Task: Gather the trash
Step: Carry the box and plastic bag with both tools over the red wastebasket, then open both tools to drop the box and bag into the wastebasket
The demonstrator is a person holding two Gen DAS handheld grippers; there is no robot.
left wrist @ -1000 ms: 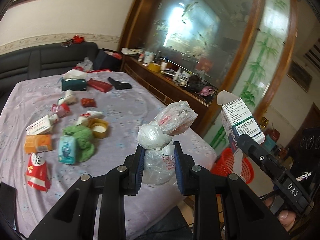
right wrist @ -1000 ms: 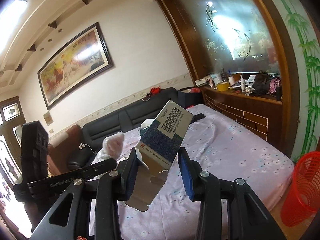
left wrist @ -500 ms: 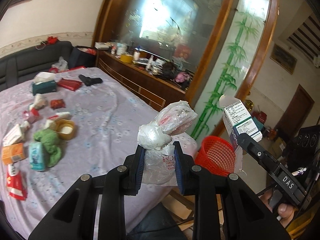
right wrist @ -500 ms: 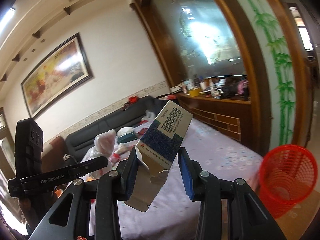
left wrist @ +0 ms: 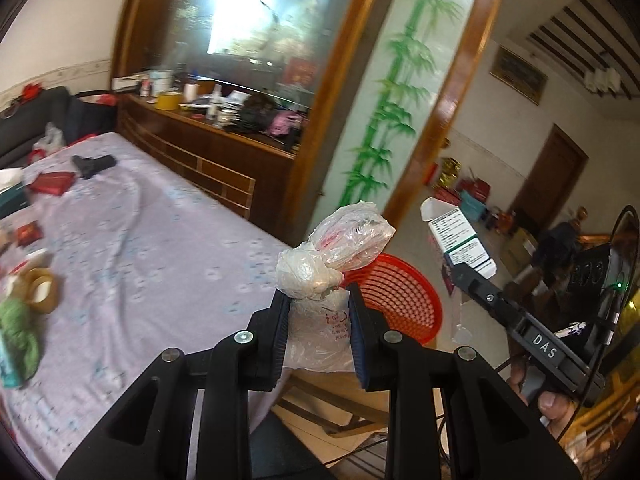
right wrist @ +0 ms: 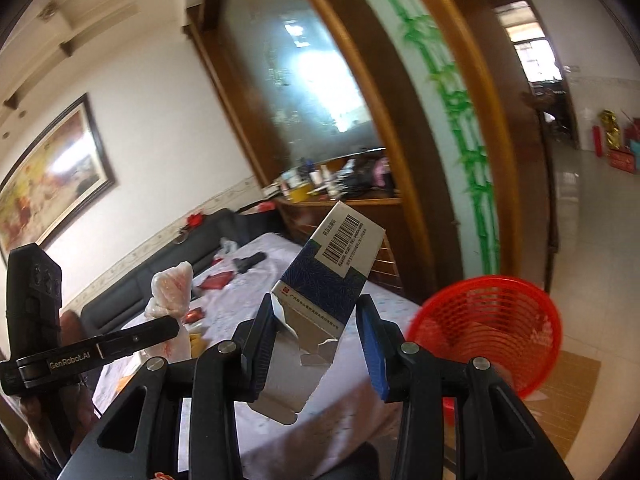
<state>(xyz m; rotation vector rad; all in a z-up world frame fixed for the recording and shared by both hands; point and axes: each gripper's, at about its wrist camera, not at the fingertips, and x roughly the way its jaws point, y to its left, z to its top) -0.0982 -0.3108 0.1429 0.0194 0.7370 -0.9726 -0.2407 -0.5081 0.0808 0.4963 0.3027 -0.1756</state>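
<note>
My left gripper is shut on a crumpled clear plastic bag with red print, which bulges up above the pads. Just behind the bag in the left wrist view stands a red mesh basket on the floor. My right gripper is shut on an opened blue-and-white medicine box, tilted, barcode up. The same basket lies low to the right of that box. Each gripper also shows in the other's view, the box at the right and the bag at the left.
A table with a lilac cloth carries a green cloth, a tape roll, a red packet and a black object. A cluttered wooden sideboard lines the wall. A person's fingers hold the right handle.
Both views have swung right, off the table's littered middle towards its corner. The red basket has come closer and larger in both. The bag and the box stay gripped.
</note>
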